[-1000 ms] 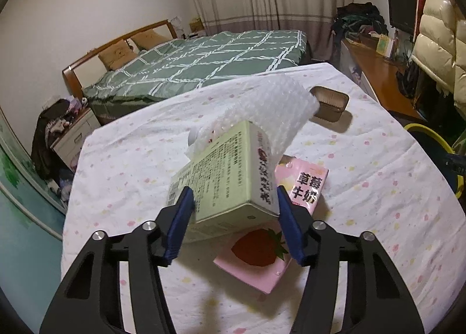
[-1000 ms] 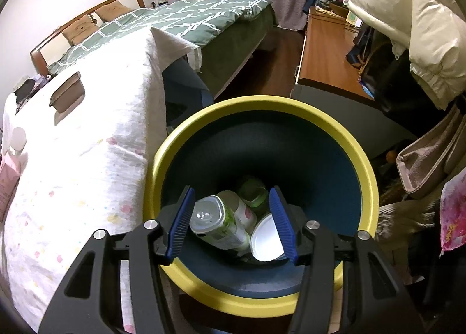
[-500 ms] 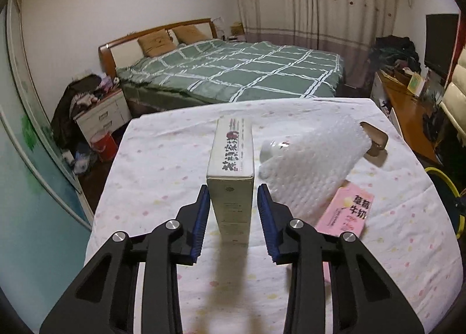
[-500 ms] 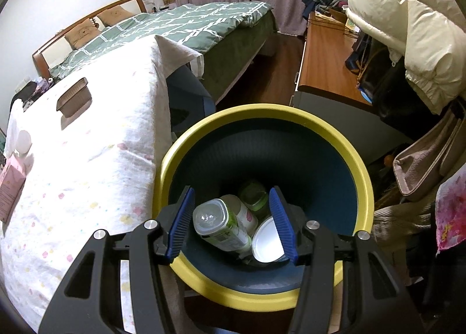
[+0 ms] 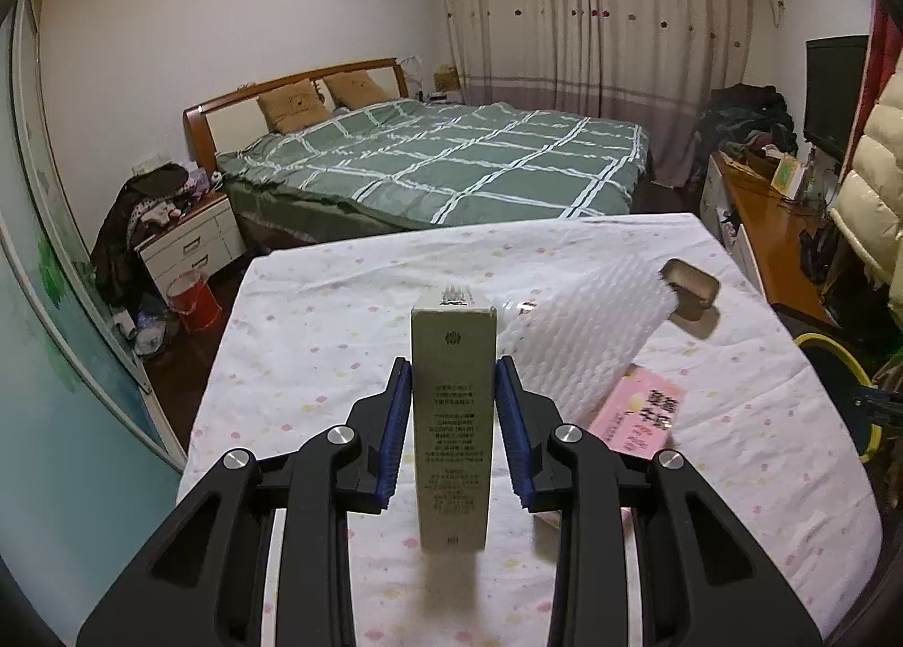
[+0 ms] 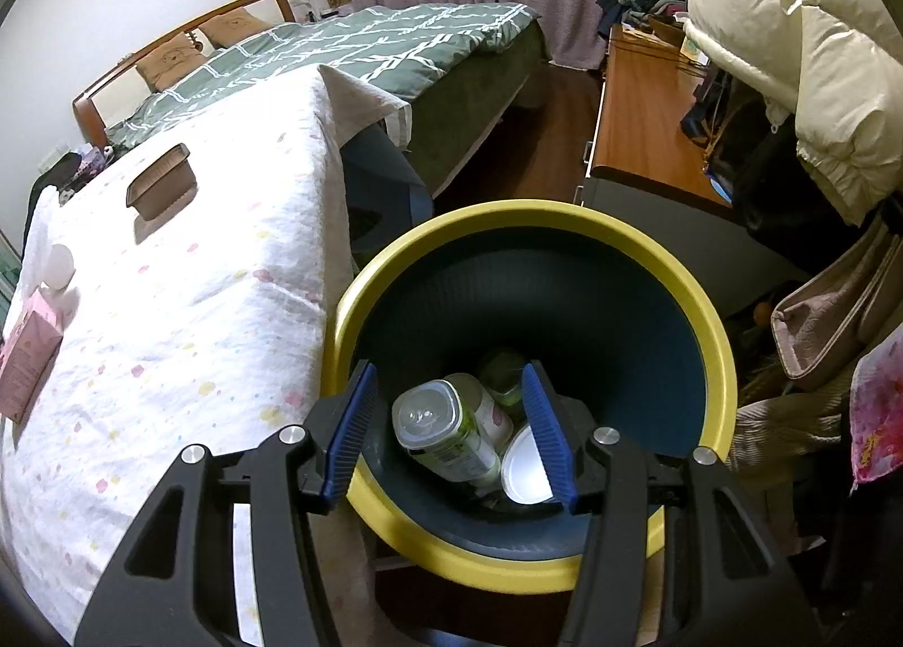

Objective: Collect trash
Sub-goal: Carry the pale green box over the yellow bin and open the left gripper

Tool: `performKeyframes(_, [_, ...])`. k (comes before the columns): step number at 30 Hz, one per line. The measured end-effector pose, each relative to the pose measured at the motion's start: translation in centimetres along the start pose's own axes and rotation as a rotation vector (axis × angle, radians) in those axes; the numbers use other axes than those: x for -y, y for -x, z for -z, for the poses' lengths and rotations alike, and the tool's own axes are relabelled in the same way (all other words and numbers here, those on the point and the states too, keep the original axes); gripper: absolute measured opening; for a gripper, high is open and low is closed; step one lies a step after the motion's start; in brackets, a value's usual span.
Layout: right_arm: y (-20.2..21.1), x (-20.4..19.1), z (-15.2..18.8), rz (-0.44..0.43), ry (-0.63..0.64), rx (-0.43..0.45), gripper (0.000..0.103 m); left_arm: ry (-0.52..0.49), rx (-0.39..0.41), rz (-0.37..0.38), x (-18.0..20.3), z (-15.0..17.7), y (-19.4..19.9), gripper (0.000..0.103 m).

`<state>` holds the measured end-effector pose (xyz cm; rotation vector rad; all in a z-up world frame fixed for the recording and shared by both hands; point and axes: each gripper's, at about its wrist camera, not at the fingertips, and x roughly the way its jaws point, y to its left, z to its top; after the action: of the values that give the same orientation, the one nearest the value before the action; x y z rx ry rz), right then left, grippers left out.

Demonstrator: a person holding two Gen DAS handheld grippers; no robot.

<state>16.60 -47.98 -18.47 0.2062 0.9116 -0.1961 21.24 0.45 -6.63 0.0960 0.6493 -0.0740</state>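
Observation:
My left gripper (image 5: 453,427) is shut on a pale green carton box (image 5: 453,421), held upright above the table. White foam wrap (image 5: 575,334), a pink strawberry-milk carton (image 5: 640,416) and a brown tray (image 5: 689,290) lie on the table to its right. My right gripper (image 6: 451,430) is open and empty, hovering over the yellow-rimmed dark bin (image 6: 649,252). Inside the bin lie a clear bottle (image 6: 446,432) and a white lid (image 6: 525,478). The pink carton (image 6: 28,359) and brown tray (image 6: 161,190) also show in the right wrist view.
The table has a white dotted cloth (image 5: 338,342). The bin rim (image 5: 846,370) stands off the table's right edge. A green bed (image 5: 451,162), a nightstand (image 5: 192,241) and a red bucket (image 5: 194,303) lie beyond. A wooden desk (image 6: 649,128) and hanging coats (image 6: 790,26) stand to the right.
My left gripper closed on the green box, turned it upright and lifted it off the foam wrap and pink carton. My right gripper stayed open over the bin, drifting slightly.

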Motion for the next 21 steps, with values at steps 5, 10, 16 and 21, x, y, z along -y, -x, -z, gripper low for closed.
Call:
performKeyframes(5, [0.2,0.1,0.3,-0.012,-0.004,0.0,0.051,-0.039,0.037,0.023,1.6,-0.4,3.9,0.031])
performKeyframes(10, [0.7,0.5,0.6,-0.023,-0.015,0.012,0.051,-0.084,0.084,0.079,4.1,-1.1,7.3,0.031])
performKeyframes(16, [3.9,1.6,0.7,-0.023,-0.026,0.079,0.051,-0.14,0.115,0.202,8.9,-2.3,9.5,0.031])
performKeyframes(21, [6.7,3.1,1.0,-0.003,-0.036,0.131,0.051,-0.183,0.105,0.325,14.5,-3.2,8.5,0.031])
